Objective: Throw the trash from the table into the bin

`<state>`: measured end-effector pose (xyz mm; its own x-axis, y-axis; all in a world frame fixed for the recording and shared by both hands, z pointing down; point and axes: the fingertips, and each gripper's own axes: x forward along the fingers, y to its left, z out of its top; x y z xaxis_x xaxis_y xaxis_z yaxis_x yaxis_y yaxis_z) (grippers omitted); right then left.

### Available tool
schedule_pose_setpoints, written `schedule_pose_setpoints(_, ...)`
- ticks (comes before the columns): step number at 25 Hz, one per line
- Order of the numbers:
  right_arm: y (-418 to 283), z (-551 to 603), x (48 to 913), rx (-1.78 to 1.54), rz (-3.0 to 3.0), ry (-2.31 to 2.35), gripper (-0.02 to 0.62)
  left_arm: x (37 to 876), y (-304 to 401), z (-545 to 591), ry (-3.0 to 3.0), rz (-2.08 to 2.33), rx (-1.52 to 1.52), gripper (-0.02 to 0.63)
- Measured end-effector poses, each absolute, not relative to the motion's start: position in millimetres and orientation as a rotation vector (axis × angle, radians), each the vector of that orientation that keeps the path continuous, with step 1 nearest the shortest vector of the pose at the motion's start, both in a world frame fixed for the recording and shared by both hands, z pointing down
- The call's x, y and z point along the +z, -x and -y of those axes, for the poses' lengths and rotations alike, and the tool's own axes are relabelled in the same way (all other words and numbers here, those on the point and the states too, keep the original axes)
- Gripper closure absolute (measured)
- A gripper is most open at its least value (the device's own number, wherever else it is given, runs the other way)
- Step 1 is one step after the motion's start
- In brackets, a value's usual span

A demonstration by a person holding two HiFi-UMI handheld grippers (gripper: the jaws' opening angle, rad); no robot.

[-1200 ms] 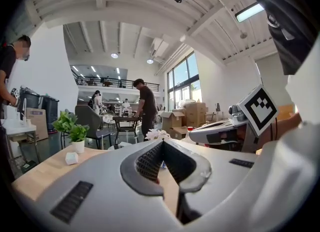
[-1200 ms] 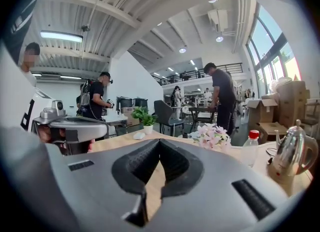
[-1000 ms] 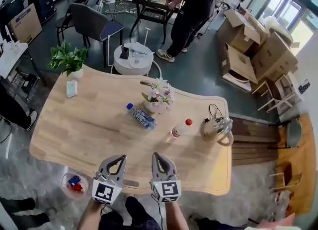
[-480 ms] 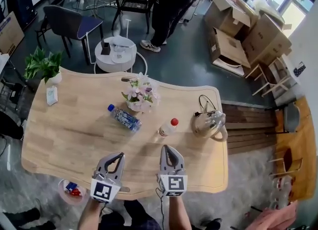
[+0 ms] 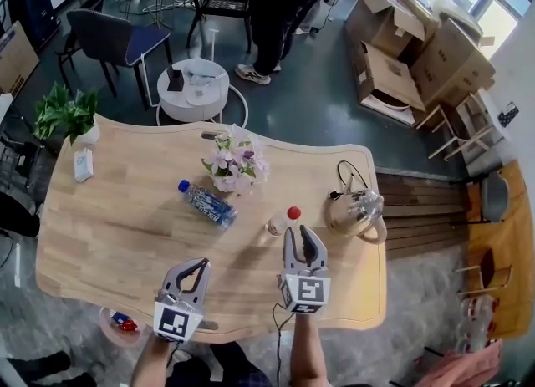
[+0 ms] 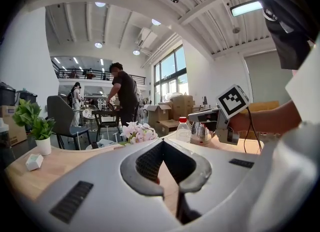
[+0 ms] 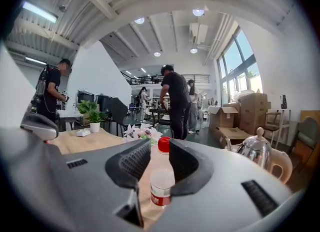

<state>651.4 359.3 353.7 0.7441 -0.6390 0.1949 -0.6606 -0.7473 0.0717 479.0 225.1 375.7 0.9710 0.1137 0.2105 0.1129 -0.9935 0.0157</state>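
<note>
A clear plastic bottle with a red cap (image 5: 280, 223) stands upright on the wooden table (image 5: 125, 226), close ahead of my right gripper (image 5: 300, 233). In the right gripper view this bottle (image 7: 162, 176) shows between the two jaws, which have just been opening; the pads do not press on it. A second bottle with a blue cap (image 5: 206, 202) lies on its side left of it. My left gripper (image 5: 199, 265) hovers at the table's near edge, shut and empty. The bin (image 5: 125, 323) sits on the floor below the near left edge, with red and blue scraps in it.
A flower vase (image 5: 234, 160) stands behind the bottles and a metal kettle (image 5: 358, 211) to the right. A potted plant (image 5: 63, 114) and a small white box (image 5: 83, 164) are at the far left. A person, chairs and cardboard boxes (image 5: 393, 59) lie beyond the table.
My right gripper has moved right and forward up to the red-capped bottle, and its jaws have parted. The left gripper has shifted only a little along the near edge.
</note>
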Motion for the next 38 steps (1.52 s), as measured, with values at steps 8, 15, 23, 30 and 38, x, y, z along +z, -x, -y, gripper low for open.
schedule_pose_setpoints(8,-687,-349,368,0.286,1.057,-2.781,0.407,385,-487,-226,-3.123,-0.19,0.354,0.6)
schedule_pose_setpoints(15,-696,-344,378,0.298,1.064,-2.762,0.426,386,-488,-218,-3.122,-0.155,0.365,0.6)
schedule_pose_setpoints(23,-694,-341,378,0.294,1.101,-2.756,0.453,385,-485,-211,-3.115,-0.114,0.359,0.6)
schedule_pose_setpoints(30,-682,-332,373,0.291,1.157,-2.694,0.454,380,-476,-207,-3.109,-0.087,0.347,0.6)
schedule_pose_setpoints(38,-646,-299,354,0.266,1.289,-2.65,0.454,370,-447,-185,-3.119,0.024,0.316,0.6)
